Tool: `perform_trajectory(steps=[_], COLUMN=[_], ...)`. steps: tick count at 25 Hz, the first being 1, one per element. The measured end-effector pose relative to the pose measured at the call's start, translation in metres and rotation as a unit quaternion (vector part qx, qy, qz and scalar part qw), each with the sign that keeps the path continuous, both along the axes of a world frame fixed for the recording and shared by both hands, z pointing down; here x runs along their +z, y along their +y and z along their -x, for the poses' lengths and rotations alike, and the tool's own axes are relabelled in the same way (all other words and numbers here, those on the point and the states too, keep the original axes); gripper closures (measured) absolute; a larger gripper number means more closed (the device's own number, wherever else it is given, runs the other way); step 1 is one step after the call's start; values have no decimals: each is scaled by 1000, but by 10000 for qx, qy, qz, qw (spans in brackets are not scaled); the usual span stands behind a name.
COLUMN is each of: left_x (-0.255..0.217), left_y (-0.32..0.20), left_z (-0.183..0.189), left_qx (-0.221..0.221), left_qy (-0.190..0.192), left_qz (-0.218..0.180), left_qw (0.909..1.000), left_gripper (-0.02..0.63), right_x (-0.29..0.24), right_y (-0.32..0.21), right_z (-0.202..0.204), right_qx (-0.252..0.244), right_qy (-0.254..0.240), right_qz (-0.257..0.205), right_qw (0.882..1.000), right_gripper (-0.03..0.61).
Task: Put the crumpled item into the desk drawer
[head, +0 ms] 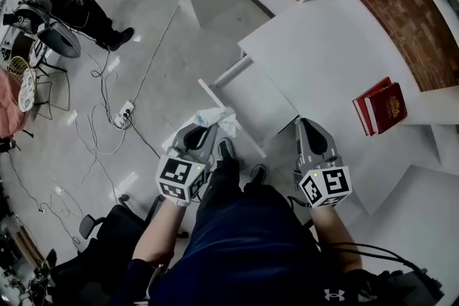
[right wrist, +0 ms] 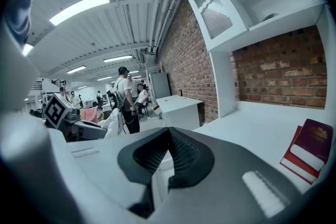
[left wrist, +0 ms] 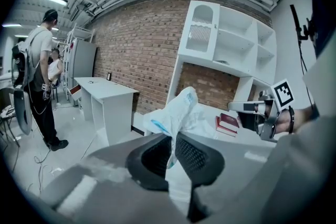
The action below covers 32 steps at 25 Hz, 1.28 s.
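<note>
The left tongs (left wrist: 173,139) are clamped on the crumpled item (left wrist: 181,107), a soft, creased white wad with a blue streak. It is held at the front edge of the drawer (head: 247,134), a flat white box that looks pulled out from the smooth worktop (head: 323,46). The right tongs (right wrist: 168,136) are closed and empty. Pickup looks done; lowering the item in and letting go is left.
</note>
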<state>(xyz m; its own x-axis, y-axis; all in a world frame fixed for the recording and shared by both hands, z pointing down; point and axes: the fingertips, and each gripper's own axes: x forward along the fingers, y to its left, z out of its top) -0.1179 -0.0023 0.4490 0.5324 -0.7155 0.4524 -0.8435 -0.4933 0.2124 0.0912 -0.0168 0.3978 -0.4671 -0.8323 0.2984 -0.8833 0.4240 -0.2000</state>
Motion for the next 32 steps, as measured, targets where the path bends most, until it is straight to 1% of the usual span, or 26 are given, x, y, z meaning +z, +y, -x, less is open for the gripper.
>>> perform_trajectory(steps=[5,9,16,20,22,27,32], left_x=[11,20,42,56,63,78,104], left_y=[-31,-51,-76,-88,-93,-105,-123], left_z=[15,17,12,1,-7,-31,-54], left_qx=[278,526,925,1086,1194,1580,1796], left_qy=[21,13,-183,-380,-547,-1038,-1229], left_qz=[76,139,289,370,400,400,580], left_qw=[9996,9985,9951,9927,9905,9811,9743], left_gripper=[592,592,591,592,592,592,592], right_x=[5,8,13,27,35,49,63], right_y=[-18,-29,-37,-42,-46,-60,-75], right_z=[16,22,18,10,7,-2,-12], right_qx=[215,392,629,646,600,487,425], right_qy=[117,191,239,172,112,-41,-160], right_qz=[104,157,259,387,456,571,685], right_qw=[9996,9989,9974,9970,9971,9972,9966], right_gripper=[575,575,575,575,575,575,575])
